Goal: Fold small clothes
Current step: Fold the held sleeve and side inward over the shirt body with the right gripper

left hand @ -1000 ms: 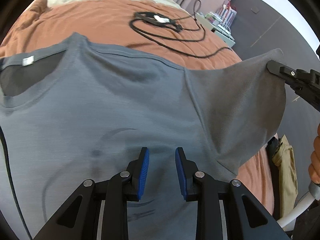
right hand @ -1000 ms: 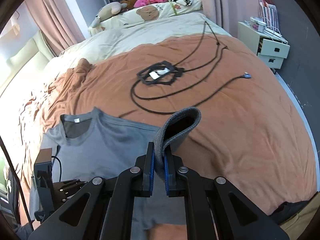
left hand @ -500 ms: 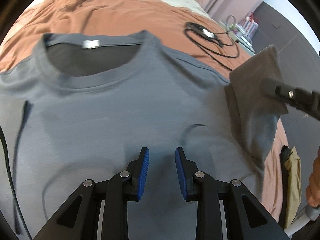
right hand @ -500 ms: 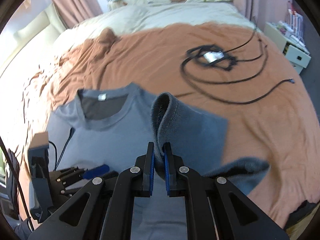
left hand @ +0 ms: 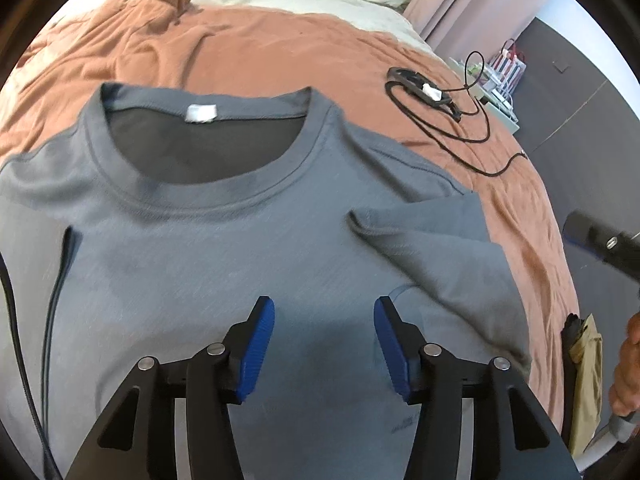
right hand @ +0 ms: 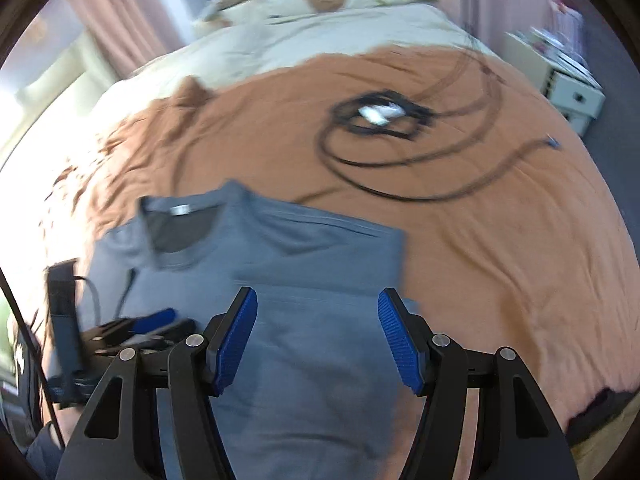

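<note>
A grey T-shirt lies flat on the bed's orange blanket, near the bed's foot edge, one sleeve folded inward over its chest. My left claw tilts down over the chest, jaws opening, nothing between them. My right claw angles down likewise, opening, empty.

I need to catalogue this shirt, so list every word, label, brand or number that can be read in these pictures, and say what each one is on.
No text here can be read.
White neck tag inside the collar of the grey T-shirt: looks blank or too small to tell.
Dark print low on the shirt front: too small and blurred to read.
White label on the coiled black cable: nothing legible.
</note>
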